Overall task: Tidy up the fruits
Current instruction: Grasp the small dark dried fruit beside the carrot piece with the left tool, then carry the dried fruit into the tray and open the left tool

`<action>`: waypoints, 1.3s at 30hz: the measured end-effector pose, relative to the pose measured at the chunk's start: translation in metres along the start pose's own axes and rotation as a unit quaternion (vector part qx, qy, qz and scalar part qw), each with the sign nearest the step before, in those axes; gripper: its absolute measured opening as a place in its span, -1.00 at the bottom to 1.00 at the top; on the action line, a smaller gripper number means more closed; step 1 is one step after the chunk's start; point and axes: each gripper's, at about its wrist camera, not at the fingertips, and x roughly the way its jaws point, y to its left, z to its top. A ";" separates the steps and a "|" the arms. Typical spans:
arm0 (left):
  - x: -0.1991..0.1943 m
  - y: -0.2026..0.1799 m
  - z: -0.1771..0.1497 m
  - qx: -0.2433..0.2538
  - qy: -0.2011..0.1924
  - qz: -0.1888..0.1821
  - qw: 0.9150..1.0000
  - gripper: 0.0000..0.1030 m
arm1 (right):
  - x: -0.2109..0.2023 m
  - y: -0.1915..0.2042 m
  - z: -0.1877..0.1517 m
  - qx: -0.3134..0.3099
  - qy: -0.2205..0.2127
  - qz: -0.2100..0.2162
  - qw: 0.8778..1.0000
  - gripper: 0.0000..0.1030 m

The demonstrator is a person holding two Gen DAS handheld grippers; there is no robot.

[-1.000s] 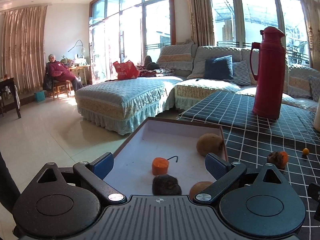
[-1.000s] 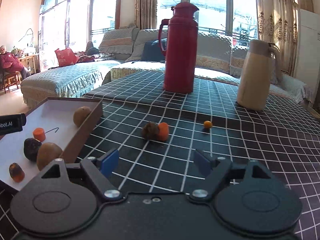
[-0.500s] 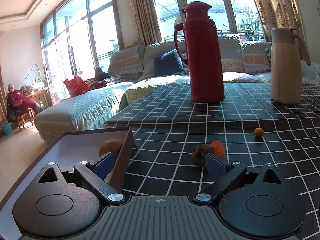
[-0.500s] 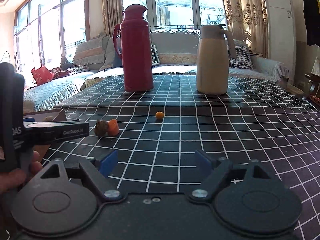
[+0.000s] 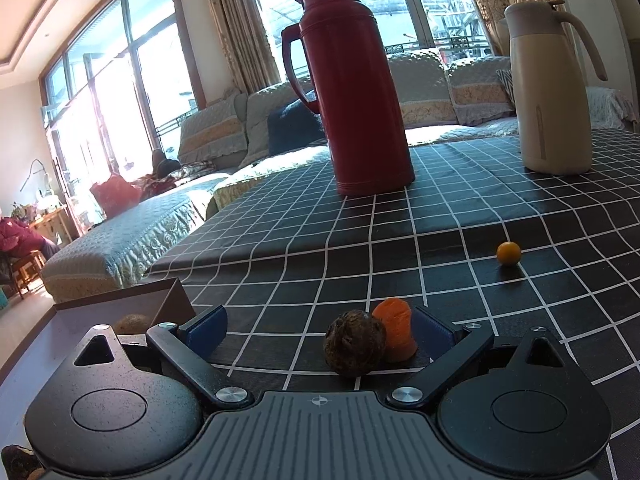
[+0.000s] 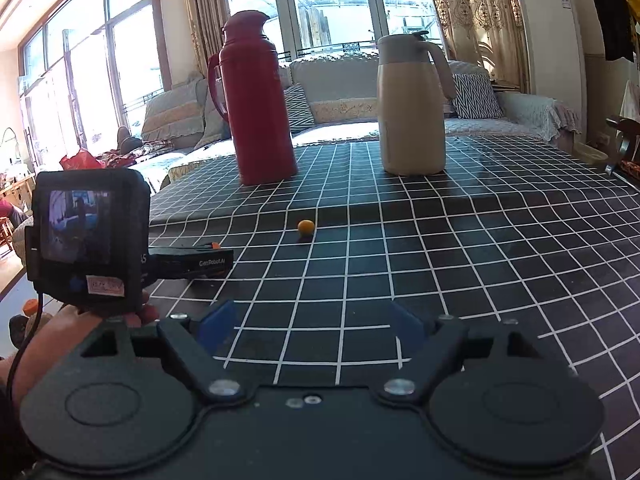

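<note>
In the left wrist view my left gripper (image 5: 320, 330) is open on the checked tablecloth. A dark brown round fruit (image 5: 354, 343) and an orange piece (image 5: 394, 334) lie between its fingers, close to the right finger. A small orange fruit (image 5: 509, 253) lies farther right; it also shows in the right wrist view (image 6: 306, 226). The brown box (image 5: 168, 304) with a brown fruit (image 5: 132, 323) sits at the left. My right gripper (image 6: 310, 326) is open and empty above the cloth, with the left gripper's body (image 6: 88, 240) to its left.
A red thermos (image 5: 360, 88) and a cream jug (image 5: 550, 88) stand at the back of the table (image 5: 460, 208). Sofas lie beyond the table's far edge. A person sits far left by the window. More fruit pieces (image 6: 30, 306) show at the left edge.
My left gripper has swung right from over the box to the table, and the dark fruit and orange piece now sit between its fingers. My right gripper has turned right.
</note>
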 end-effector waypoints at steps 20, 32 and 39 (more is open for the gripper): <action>0.011 -0.001 0.003 -0.042 0.058 0.011 0.997 -0.35 | -0.001 -0.002 -0.003 0.011 0.008 0.005 1.000 0.65; -0.019 0.031 0.006 -0.077 0.065 -0.003 0.995 -0.35 | 0.000 0.001 -0.003 0.013 0.012 0.010 1.000 0.65; -0.034 0.052 0.004 -0.087 0.076 0.005 0.993 -0.35 | -0.001 0.000 -0.004 0.018 0.014 0.009 1.000 0.65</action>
